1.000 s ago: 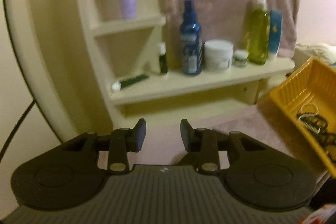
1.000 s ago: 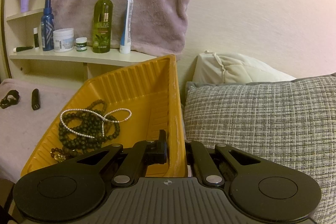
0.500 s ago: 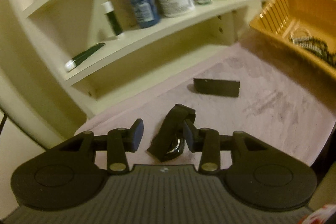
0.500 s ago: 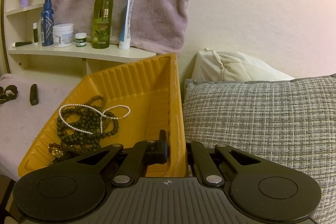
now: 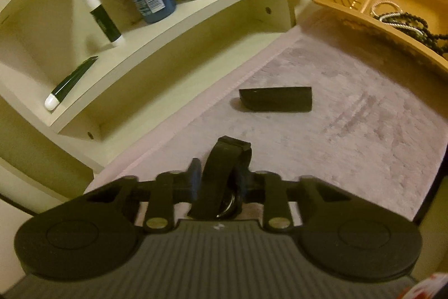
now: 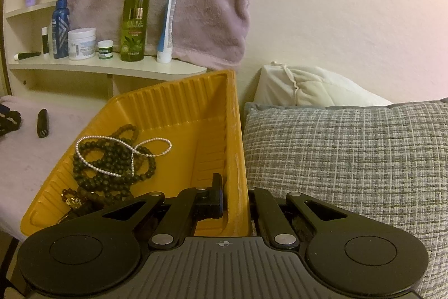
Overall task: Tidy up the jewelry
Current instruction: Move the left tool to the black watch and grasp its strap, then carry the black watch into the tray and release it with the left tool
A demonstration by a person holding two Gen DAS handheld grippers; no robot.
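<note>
Left gripper clamped on black strap watch, lying on pink cloth; strap's long axis runs away between the fingers. Half a second ago its jaws stood apart. Right gripper pinches yellow tray wall, unchanged.

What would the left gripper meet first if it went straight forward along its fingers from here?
The left gripper already has the black watch strap between its fingers, so that goes with it. Beyond, probably the pink cloth, then perhaps the small black case, slightly right of the line; depth is unclear.
</note>
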